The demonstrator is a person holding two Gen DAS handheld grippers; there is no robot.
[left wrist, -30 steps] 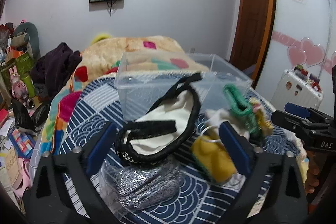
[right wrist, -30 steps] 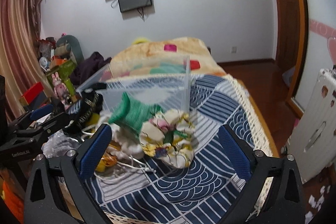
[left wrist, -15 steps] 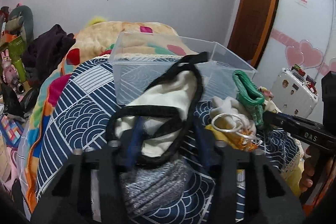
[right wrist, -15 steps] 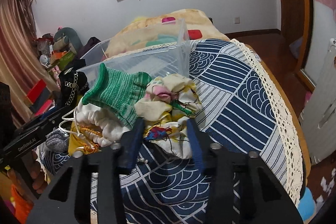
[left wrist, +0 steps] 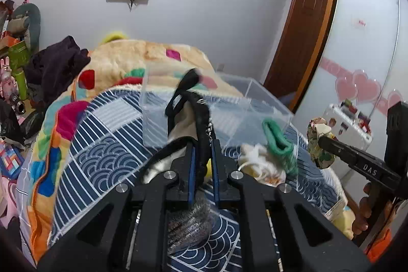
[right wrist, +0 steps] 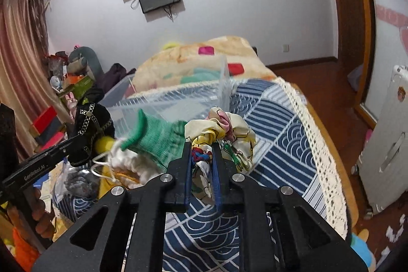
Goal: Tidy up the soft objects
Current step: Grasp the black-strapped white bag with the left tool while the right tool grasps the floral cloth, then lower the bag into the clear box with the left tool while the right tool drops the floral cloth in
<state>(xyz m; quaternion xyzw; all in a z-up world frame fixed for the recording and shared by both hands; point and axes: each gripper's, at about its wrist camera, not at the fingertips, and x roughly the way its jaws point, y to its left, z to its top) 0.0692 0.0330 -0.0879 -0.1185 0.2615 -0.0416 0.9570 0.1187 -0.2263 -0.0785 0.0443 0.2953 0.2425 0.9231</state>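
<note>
My left gripper (left wrist: 203, 144) is shut on a black-trimmed cream pouch (left wrist: 190, 116) and holds it lifted in front of the clear plastic box (left wrist: 265, 106). It also shows in the right wrist view (right wrist: 91, 129). My right gripper (right wrist: 201, 147) is shut on a floral cloth (right wrist: 229, 134), raised off the bed; the cloth also shows in the left wrist view (left wrist: 318, 142). A green knit piece (right wrist: 158, 142) lies on a white and yellow bundle (right wrist: 127, 165) on the blue patterned bedspread (right wrist: 275, 124). A grey sparkly item in a clear bag (left wrist: 188, 226) lies under my left gripper.
A colourful blanket (left wrist: 122, 63) lies behind the box. Dark clothes (left wrist: 58, 65) and clutter sit at the left. A white radiator (right wrist: 385, 144) and a wooden door (left wrist: 301, 42) stand at the right. The bed edge has a lace trim (right wrist: 318, 144).
Both grippers have gone from open to shut, the left on the pouch and the right on the floral cloth, and both items have been lifted off the bedspread.
</note>
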